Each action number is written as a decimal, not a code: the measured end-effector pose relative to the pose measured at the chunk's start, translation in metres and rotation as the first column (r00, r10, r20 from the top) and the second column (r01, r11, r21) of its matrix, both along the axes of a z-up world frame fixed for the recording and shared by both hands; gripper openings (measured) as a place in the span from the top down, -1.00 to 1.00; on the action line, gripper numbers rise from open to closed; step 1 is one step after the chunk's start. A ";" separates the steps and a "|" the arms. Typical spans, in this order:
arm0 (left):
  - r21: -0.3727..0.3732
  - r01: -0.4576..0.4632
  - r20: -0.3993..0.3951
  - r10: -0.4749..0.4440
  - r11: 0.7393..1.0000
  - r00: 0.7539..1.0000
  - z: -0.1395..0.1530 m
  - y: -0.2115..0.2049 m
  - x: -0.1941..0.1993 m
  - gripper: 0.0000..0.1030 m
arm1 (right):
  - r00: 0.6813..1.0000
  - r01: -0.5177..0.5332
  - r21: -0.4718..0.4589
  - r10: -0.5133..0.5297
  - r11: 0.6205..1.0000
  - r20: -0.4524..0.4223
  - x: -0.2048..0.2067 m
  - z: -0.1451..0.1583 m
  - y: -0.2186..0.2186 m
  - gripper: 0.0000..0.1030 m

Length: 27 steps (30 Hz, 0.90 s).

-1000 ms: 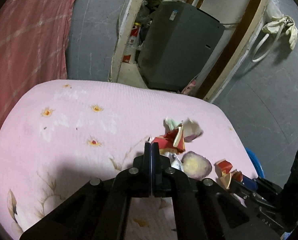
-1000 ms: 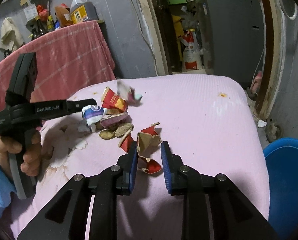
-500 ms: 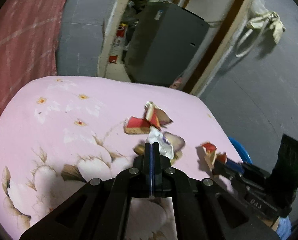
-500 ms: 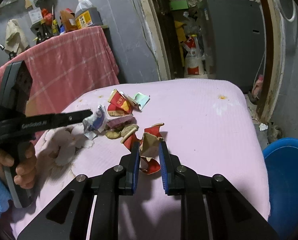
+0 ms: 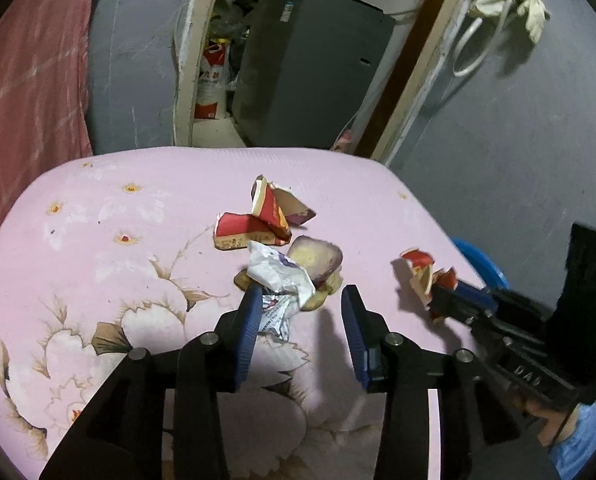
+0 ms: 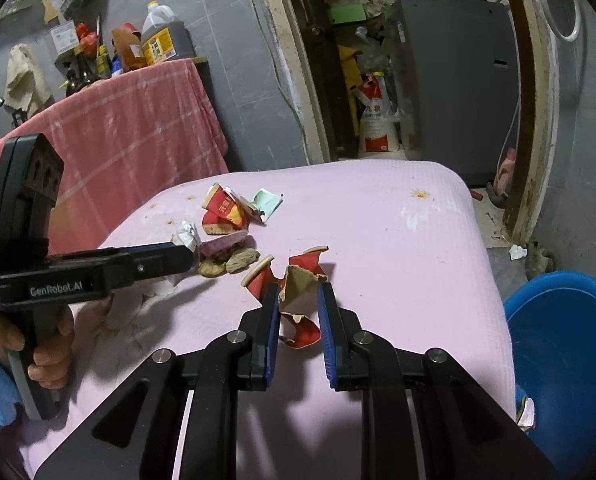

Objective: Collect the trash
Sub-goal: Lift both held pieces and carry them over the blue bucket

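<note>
A trash pile lies on the pink flowered cloth (image 5: 98,280): red carton pieces (image 5: 258,220), a crumpled white wrapper (image 5: 278,276) and brown peels (image 5: 318,258). My left gripper (image 5: 300,304) has its jaws opening, with the wrapper's lower edge between them by the left finger and the pads not pressing it. From the right wrist view the left gripper (image 6: 192,256) reaches into the pile from the left. My right gripper (image 6: 298,308) is shut on a torn red-and-brown paper scrap (image 6: 298,280), just above the cloth. That scrap (image 5: 422,272) shows at the right of the left wrist view.
A blue bin (image 6: 558,340) stands on the floor past the cloth's right edge. A pink-checked covered table (image 6: 118,128) with bottles is at the back left. A doorway with a grey cabinet (image 6: 458,80) and a sack lies beyond.
My left gripper has come up to the pile and gone from shut to open around the white wrapper's edge. The right gripper has kept its hold on the scrap and barely moved.
</note>
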<state>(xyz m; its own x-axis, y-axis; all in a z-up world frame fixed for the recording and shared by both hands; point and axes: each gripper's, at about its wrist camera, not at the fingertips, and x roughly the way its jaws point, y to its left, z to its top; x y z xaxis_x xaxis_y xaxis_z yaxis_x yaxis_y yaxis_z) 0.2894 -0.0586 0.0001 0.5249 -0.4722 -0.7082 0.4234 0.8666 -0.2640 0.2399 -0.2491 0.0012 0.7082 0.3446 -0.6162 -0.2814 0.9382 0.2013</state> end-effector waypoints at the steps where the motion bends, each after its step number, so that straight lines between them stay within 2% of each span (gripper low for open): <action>1: 0.016 -0.001 0.001 0.001 1.000 1.000 -0.002 -0.001 0.000 0.31 | 1.000 0.000 -0.003 0.000 1.000 0.002 0.000 0.000 0.000 0.68; 3: 0.045 -0.011 -0.005 0.011 0.999 1.000 -0.007 -0.002 -0.001 0.31 | 1.000 0.003 -0.006 -0.003 1.000 0.003 -0.001 0.000 0.000 0.68; 7: 0.051 -0.044 -0.028 0.046 0.998 0.999 -0.014 0.000 0.002 0.33 | 1.000 0.008 -0.002 -0.008 1.000 0.002 -0.001 -0.001 -0.001 0.68; 9: 0.038 -0.069 -0.033 0.070 0.997 0.997 -0.015 0.005 0.002 0.42 | 1.000 0.007 -0.001 -0.007 1.000 -0.001 0.000 -0.002 0.000 0.68; 11: 0.034 -0.087 -0.035 0.089 0.996 0.995 -0.015 0.009 0.003 0.65 | 1.000 0.004 -0.002 -0.004 1.000 -0.003 0.000 -0.002 0.001 0.68; 12: 0.029 -0.098 -0.037 0.099 0.995 0.994 -0.015 0.011 0.003 0.71 | 1.000 0.003 -0.002 -0.003 1.000 -0.004 -0.001 -0.002 0.001 0.68; 18: 0.020 -0.132 -0.022 0.133 0.991 0.991 -0.012 0.015 -0.004 0.81 | 1.000 0.000 0.003 0.000 1.000 0.023 -0.009 0.001 0.000 0.68; 23: -0.018 -0.138 0.083 0.139 0.990 0.987 0.010 0.011 -0.028 0.82 | 0.993 0.013 0.007 -0.014 1.000 0.115 -0.026 0.014 -0.006 0.68; 27: -0.036 -0.115 0.225 0.120 0.993 0.967 0.036 -0.006 -0.057 0.81 | 0.974 0.049 0.014 -0.051 0.999 0.222 -0.045 0.034 -0.016 0.68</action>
